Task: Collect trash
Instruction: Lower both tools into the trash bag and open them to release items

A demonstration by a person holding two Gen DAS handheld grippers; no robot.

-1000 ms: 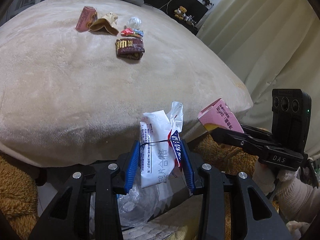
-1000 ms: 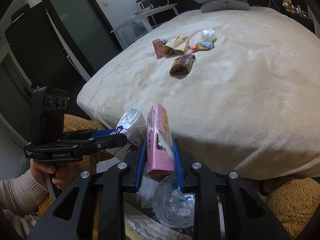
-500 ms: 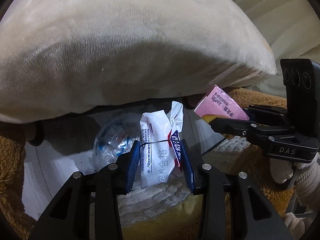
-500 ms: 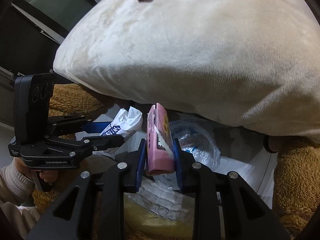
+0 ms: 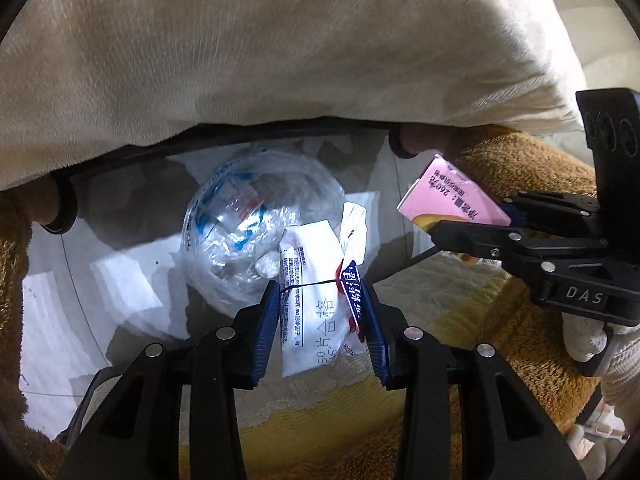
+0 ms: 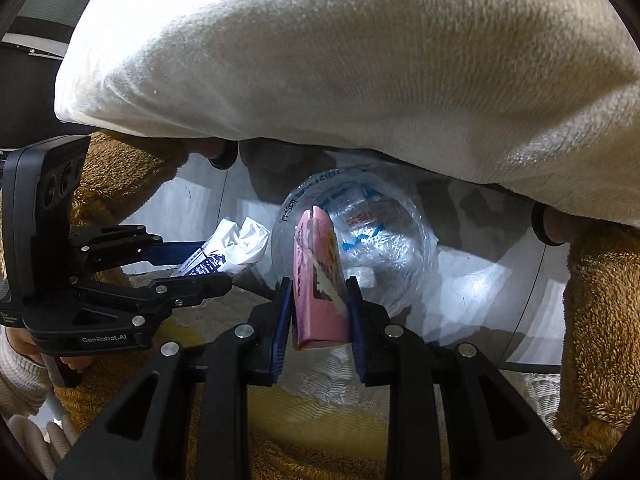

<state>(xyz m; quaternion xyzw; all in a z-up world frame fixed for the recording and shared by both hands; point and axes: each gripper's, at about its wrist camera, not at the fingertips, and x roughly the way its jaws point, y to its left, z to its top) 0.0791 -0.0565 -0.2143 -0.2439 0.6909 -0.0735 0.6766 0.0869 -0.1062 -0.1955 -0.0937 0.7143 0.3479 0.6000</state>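
From the left wrist: your left claw (image 5: 320, 312) grips a crumpled white wrapper (image 5: 314, 296) with blue print, jaws pressed against both its sides. A second ago the view looked across the top of the bed (image 5: 280, 48) toward the remaining litter; now the bed's edge fills the upper frame and the wrapper hangs directly over a clear plastic trash bag (image 5: 248, 232) on the pale floor (image 5: 120, 280) below. At right, your right claw (image 5: 472, 228) holds a pink carton (image 5: 452, 196) beside the bag, not over it in this view.

From the right wrist: the right claw (image 6: 318, 304) is clamped on the pink carton (image 6: 316, 276), held upright, with the bag's (image 6: 380, 240) mouth just behind it. The left claw (image 6: 208, 264) and its wrapper (image 6: 236, 246) sit left of the bag.

Both claws have tipped down from bed to bag, so the carry looks finished; release likely comes next. The wrapper is light and may drift or cling to a pad.
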